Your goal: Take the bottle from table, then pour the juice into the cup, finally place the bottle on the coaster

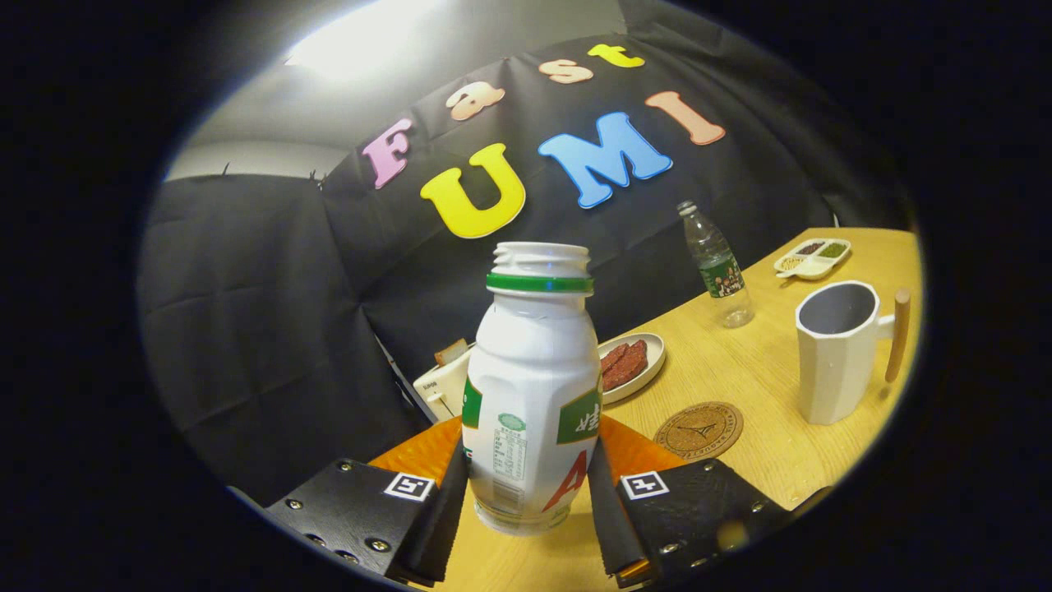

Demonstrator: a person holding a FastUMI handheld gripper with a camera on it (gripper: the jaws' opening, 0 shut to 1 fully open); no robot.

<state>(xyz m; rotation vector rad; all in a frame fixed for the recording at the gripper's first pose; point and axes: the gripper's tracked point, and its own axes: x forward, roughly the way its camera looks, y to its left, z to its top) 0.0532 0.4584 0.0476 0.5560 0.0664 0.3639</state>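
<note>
A white juice bottle (532, 395) with a green neck ring and no cap stands upright between my fingers, which press on both of its sides. My gripper (530, 493) is shut on it. The bottle's base appears lifted a little off the wooden table (740, 386). A round cork coaster (699, 429) lies on the table just beyond my right finger. Further right stands a white cup (837, 349) with a wooden handle, its mouth open and dark inside.
A plate with reddish slices (631, 362) sits behind the bottle, and a white toaster (444, 386) is partly hidden at its left. A clear water bottle (717, 267) and a small divided dish (814, 256) stand at the far side.
</note>
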